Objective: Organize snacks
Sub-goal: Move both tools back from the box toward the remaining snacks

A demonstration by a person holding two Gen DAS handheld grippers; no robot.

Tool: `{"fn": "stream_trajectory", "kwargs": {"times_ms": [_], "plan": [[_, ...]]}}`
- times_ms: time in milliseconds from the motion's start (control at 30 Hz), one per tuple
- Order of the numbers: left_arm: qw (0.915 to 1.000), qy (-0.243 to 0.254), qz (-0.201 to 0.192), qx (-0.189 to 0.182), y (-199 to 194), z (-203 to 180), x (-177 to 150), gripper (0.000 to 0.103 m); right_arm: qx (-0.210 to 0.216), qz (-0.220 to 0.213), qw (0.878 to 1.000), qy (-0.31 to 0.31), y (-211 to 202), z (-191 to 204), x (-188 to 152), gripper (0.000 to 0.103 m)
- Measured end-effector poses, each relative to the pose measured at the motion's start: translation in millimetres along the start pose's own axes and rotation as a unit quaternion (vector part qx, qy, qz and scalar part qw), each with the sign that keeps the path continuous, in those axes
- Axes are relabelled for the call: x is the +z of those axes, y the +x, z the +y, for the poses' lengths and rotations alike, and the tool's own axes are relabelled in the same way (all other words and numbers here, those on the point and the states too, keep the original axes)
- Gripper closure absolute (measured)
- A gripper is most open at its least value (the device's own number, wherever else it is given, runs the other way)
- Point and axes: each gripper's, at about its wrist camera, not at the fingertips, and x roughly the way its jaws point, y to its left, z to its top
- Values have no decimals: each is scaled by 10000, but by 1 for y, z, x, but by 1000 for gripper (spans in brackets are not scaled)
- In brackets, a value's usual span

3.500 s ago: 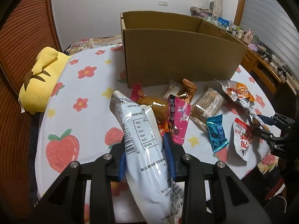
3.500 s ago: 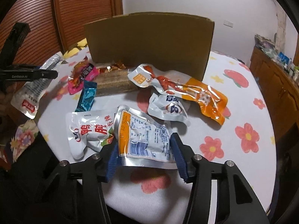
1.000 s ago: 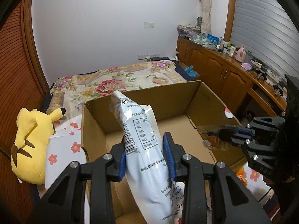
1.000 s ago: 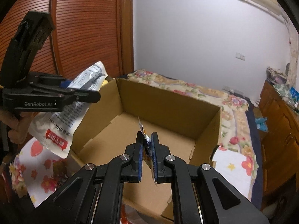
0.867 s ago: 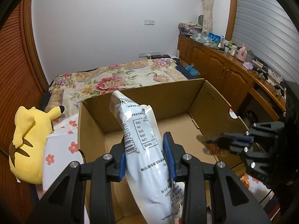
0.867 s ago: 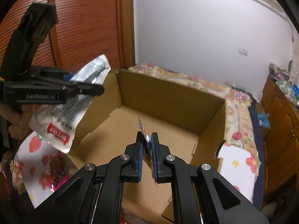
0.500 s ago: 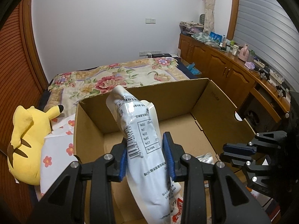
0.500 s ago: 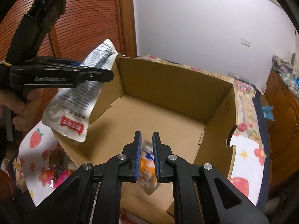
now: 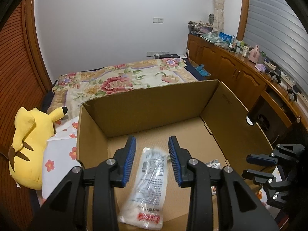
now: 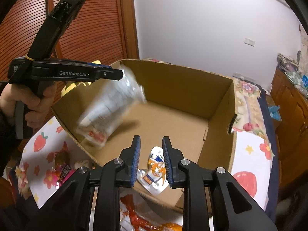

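Your left gripper [image 9: 152,161] stands open, nothing between its pads; the white packet [image 9: 148,184] is loose and blurred inside the cardboard box [image 9: 154,104]. Your right gripper [image 10: 150,160] has just been opening, empty, above the orange-and-white packet [image 10: 155,170] on the box floor.

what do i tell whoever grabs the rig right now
Left gripper: open; white packet loose beneath it, blurred, apparently dropping into the box.
Right gripper: jaws have just been opening, gripping nothing; orange packet lies on the box floor below.
Done: two packets in or entering the box.
Left: pink packet and red-print packet on the table outside the box; others may be out of view.
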Motion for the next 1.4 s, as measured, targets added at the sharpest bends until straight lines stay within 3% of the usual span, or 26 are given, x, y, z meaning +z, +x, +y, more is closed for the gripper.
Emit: {"fn": "stream_trajectory", "kwargs": {"times_ms": [200,600,833,1000,1167,1400], "plan": [[9999,103,-97,-56,-20,-7,-16,69,-142,-106,9998,80,-22,1,-8,77],[9980,378,-477,-149,-99,-30,-72,66,-512,-413,9970,413,-77,14,-47,53],[9974,464,-512,-183,-123,-33,-107,52,-609,-346,9958,595,-86,20,-79,48],[9974,486,-479,-223,-130,-38,-136,47,-733,-283,9947,668,-93,18,-98,46],[9981,426,-324,-319,-123,-37,-163,38,-750,-192,9945,709,-90,12,-113,37],[9986,439,44,-280,-93,-40,-202,37,-717,6,9932,915,-66,2,-133,36]]}}
